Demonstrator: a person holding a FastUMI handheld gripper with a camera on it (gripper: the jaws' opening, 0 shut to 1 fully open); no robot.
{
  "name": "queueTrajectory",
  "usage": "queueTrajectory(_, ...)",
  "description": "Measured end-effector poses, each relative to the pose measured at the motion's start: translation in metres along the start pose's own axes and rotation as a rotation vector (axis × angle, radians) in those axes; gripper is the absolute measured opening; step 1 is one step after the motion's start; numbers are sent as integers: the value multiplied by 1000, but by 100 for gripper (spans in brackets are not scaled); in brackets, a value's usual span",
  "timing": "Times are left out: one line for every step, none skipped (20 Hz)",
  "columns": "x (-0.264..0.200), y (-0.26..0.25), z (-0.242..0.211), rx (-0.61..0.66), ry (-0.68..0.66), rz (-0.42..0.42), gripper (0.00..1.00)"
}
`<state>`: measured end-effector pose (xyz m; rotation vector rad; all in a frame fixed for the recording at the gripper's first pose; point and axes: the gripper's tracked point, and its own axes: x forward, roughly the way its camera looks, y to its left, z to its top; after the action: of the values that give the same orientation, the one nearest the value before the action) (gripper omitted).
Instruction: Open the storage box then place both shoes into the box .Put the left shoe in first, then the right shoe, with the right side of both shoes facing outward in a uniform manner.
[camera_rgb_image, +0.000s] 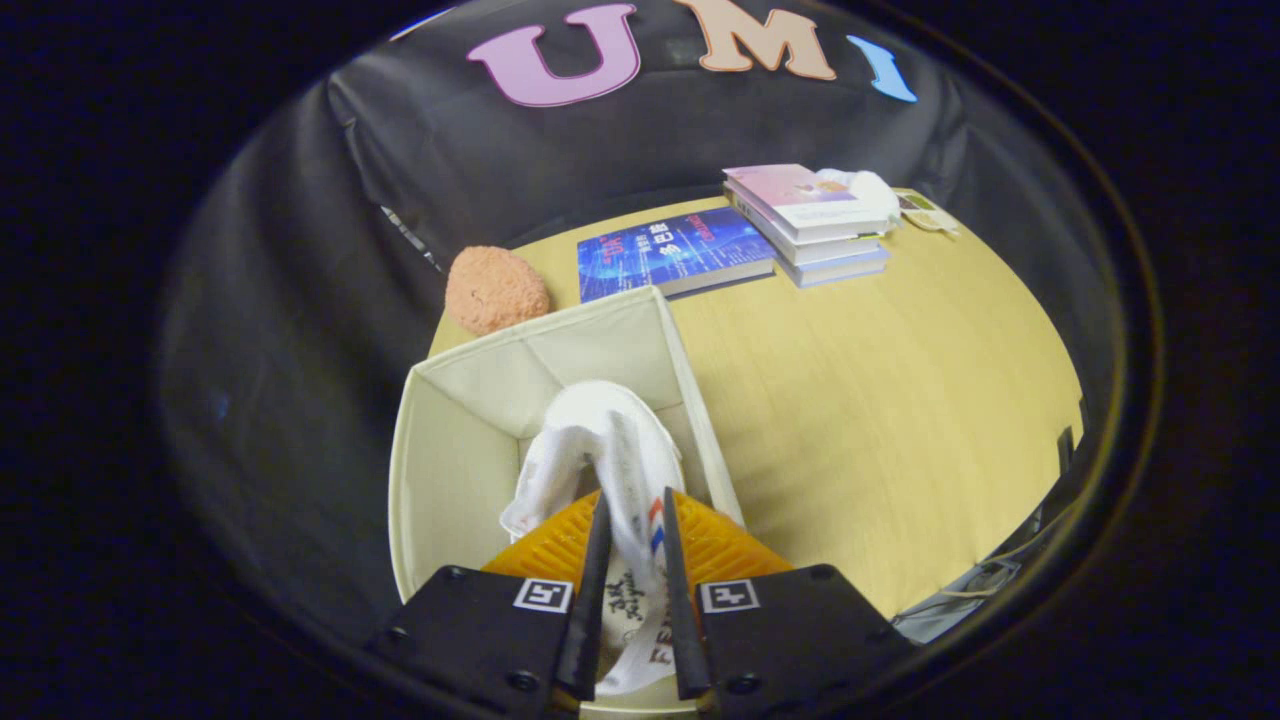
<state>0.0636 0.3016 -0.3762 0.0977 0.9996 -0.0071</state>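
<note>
Your white shoe hangs inside the open cream storage box, its long axis running straight away from you along the line of the fingers, with the rounded end pointing toward the box's far wall and the printed part pinned at your end. Which side of the shoe faces outward you cannot tell from here. Your gripper is nearly closed, with both fingers pressing the shoe's material from either side, so you are clamped on it with only a narrow gap between them. The box stands at the near left part of the wooden table. Beyond the box lies an orange sponge-like lump, a blue book lying flat, and a stack of books with a white cloth just behind it.
</note>
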Motion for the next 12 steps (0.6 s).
queueTrajectory(-4, -1, 7, 12, -8, 9, 51)
queueTrajectory(-5, 3, 9, 34, -7, 48, 60)
queueTrajectory(-11, 8, 11, 54, -4, 74, 69)
queueTrajectory(-18, 11, 15, 61, -11, 101, 78)
queueTrajectory(-25, 10, 20, 58, -23, 111, 87)
queueTrajectory(-30, 5, 24, 43, -42, 112, 96)
queueTrajectory(-36, -1, 30, 24, -65, 106, 96)
queueTrajectory(-42, -8, 37, 5, -96, 101, 96)
queueTrajectory(-47, -16, 44, -5, -130, 95, 97)
queueTrajectory(-52, -24, 50, -6, -160, 91, 97)
queueTrajectory(-57, -34, 55, -3, -189, 87, 97)
queueTrajectory(-62, -45, 60, 0, -217, 82, 97)
